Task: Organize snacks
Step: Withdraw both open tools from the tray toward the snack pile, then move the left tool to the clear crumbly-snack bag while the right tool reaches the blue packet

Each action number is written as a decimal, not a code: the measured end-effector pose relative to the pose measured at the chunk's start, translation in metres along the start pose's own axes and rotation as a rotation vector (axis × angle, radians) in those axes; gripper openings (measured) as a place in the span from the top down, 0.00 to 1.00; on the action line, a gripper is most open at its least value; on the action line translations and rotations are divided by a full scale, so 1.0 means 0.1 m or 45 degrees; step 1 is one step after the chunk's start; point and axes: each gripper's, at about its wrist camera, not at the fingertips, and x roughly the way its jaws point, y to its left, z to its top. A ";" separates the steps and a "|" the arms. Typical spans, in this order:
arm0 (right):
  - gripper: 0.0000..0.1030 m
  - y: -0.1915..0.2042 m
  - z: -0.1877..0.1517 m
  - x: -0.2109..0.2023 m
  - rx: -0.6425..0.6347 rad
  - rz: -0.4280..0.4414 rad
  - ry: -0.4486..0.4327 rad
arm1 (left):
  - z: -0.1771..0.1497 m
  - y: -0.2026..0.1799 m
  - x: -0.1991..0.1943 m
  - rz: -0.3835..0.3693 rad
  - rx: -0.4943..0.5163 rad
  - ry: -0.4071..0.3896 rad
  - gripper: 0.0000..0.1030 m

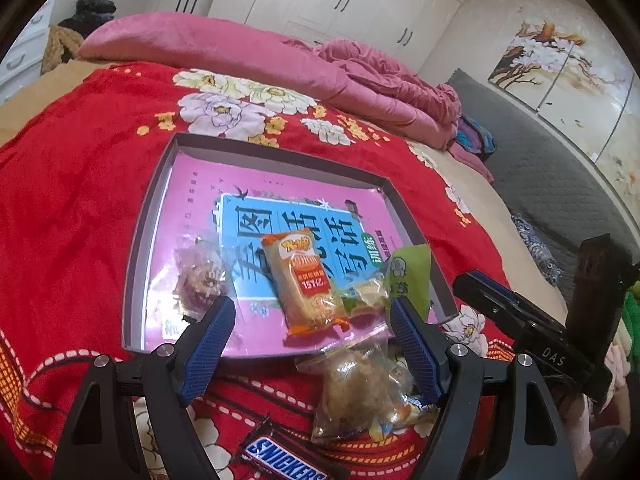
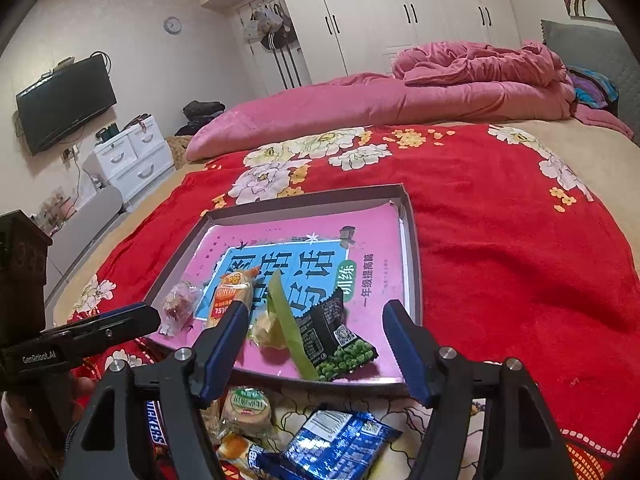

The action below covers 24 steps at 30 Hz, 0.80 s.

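A: The blanket (image 2: 500, 240) on the bed is bright red, printed with white and pale pink flowers and small yellow blossoms.

B: And the tray (image 2: 412, 216) has grey walls; the book (image 2: 376, 240) inside it is pink with a light blue panel carrying dark characters.

A: The cake packet (image 1: 310, 284) is orange and red. The pea bag (image 2: 336, 340) is black with green peas.

B: The Snickers bar (image 1: 286, 460) is brown with blue lettering on white. Both claws have blue pads (image 1: 212, 340) on black frames.

A red floral blanket (image 2: 500, 240) covers the bed, with a crumpled pink quilt (image 2: 460, 80) behind it. White wardrobes (image 2: 380, 12) line the far wall, beside a wall-mounted television (image 2: 66, 102), a round clock (image 2: 172, 25) and a white drawer chest (image 2: 132, 156).
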 end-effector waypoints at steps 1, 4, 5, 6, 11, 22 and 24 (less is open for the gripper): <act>0.33 0.00 -0.01 -0.01 0.000 0.004 -0.001 | -0.01 0.00 0.00 -0.001 -0.003 0.003 0.21; 0.32 -0.01 -0.03 -0.05 0.001 0.024 -0.004 | -0.04 -0.02 0.00 0.005 0.004 0.013 0.21; 0.32 -0.01 -0.04 -0.05 0.003 0.035 -0.001 | -0.04 -0.02 0.01 0.008 0.009 0.017 0.21; 0.32 -0.01 -0.04 -0.05 0.005 0.042 0.002 | -0.06 -0.03 0.02 0.010 0.016 0.024 0.21; 0.32 -0.01 -0.08 -0.09 -0.002 0.057 0.007 | -0.12 -0.07 0.06 0.014 0.029 0.061 0.21; 0.32 -0.04 -0.14 -0.15 -0.030 0.043 0.020 | -0.23 -0.17 0.14 0.014 0.048 0.118 0.21; 0.32 -0.06 -0.15 -0.16 -0.029 0.041 0.024 | -0.24 -0.17 0.16 0.020 0.049 0.127 0.21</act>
